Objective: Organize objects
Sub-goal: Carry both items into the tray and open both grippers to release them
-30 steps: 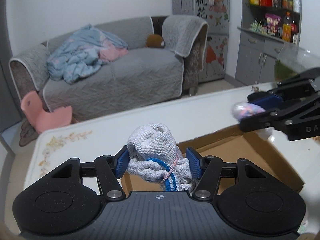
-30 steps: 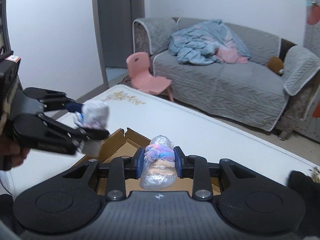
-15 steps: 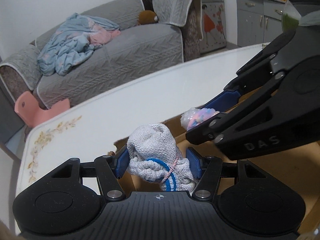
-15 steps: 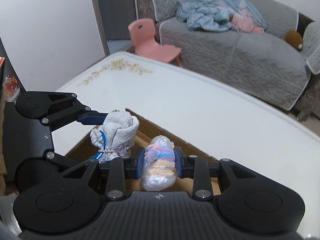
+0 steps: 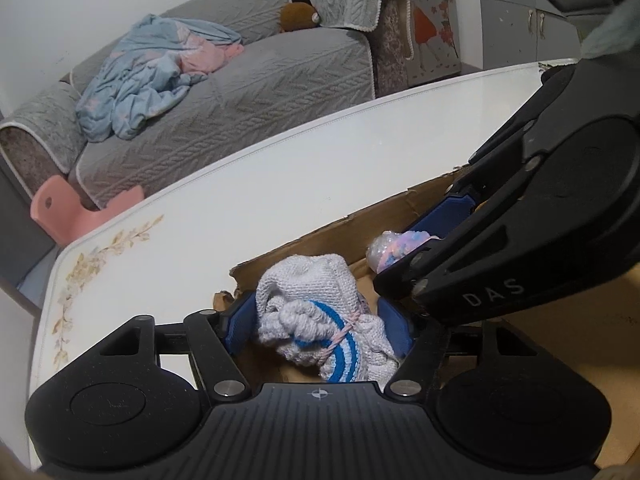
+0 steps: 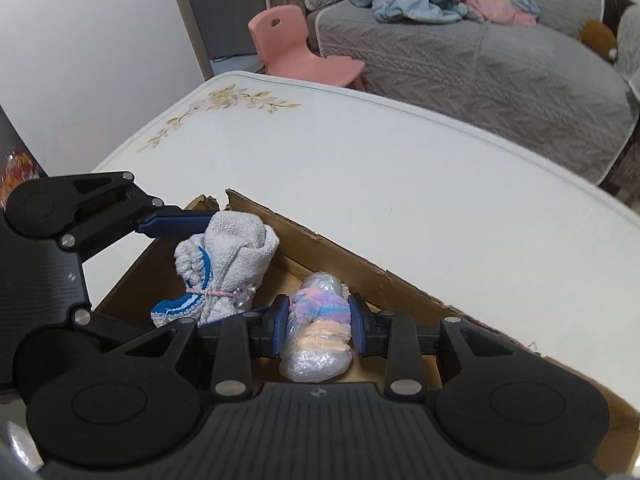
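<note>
A grey-white rolled sock bundle [image 5: 312,312] with blue stripes and a pink tie sits low inside the open cardboard box [image 5: 320,240]. My left gripper [image 5: 316,324] has it between its blue pads; the jaws are opening and the left pad stands just off the knit. In the right wrist view the same sock bundle [image 6: 228,256] lies at the box's left end. Beside it, my right gripper [image 6: 318,324] is shut on a plastic-wrapped pastel bundle [image 6: 316,344], pads pressing its sides though the jaws are starting to open. That bundle hangs just inside the box wall [image 6: 360,264].
The box rests on a white table [image 6: 360,160] with a floral print at one corner. Beyond the table stand a grey sofa [image 5: 240,92] with a blue blanket, a pink child's chair [image 6: 296,48] and grey cabinets [image 5: 532,28]. The two grippers sit close together over the box.
Both grippers have come down into the box with their bundles. The left jaws have widened a little around the sock bundle, which has slumped between the pads.
</note>
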Action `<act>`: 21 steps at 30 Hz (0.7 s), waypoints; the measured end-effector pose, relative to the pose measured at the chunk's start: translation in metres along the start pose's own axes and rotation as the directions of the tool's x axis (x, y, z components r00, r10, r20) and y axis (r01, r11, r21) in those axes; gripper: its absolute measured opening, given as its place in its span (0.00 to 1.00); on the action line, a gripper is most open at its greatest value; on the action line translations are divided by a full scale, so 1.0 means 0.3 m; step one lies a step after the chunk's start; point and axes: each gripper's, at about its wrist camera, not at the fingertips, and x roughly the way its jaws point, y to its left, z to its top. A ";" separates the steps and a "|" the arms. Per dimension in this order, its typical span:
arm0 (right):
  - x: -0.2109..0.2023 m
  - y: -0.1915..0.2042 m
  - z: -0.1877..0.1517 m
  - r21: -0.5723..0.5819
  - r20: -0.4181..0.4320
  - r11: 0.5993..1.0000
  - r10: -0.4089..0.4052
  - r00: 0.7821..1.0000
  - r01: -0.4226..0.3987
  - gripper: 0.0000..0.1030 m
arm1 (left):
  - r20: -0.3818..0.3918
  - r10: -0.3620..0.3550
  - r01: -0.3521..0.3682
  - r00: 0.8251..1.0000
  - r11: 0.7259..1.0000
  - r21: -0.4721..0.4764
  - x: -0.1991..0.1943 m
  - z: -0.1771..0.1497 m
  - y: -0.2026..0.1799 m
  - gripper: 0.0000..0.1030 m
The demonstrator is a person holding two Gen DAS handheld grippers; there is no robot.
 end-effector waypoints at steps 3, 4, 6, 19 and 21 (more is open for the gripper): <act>0.006 -0.007 -0.005 0.027 -0.010 1.000 0.011 1.000 -0.011 0.30 | 0.003 0.011 -0.011 1.000 1.000 0.027 -0.006 -0.002 -0.016 0.74; 0.004 -0.004 -0.007 0.028 -0.009 1.000 0.008 1.000 -0.007 0.30 | 0.006 0.008 -0.008 1.000 1.000 0.023 -0.010 -0.002 -0.016 0.75; -0.007 -0.004 -0.011 0.029 -0.007 1.000 0.000 1.000 0.000 0.31 | 0.011 0.006 -0.007 1.000 1.000 0.018 -0.014 0.000 -0.013 0.76; -0.055 -0.018 0.027 0.027 -0.014 0.999 -0.028 1.000 0.028 0.56 | -0.034 -0.051 0.046 0.998 0.989 -0.139 -0.071 0.035 0.033 0.88; -0.071 -0.010 0.030 0.025 -0.014 0.999 -0.032 0.999 0.033 0.56 | -0.040 -0.058 0.049 0.998 0.981 -0.187 -0.086 0.034 0.040 0.90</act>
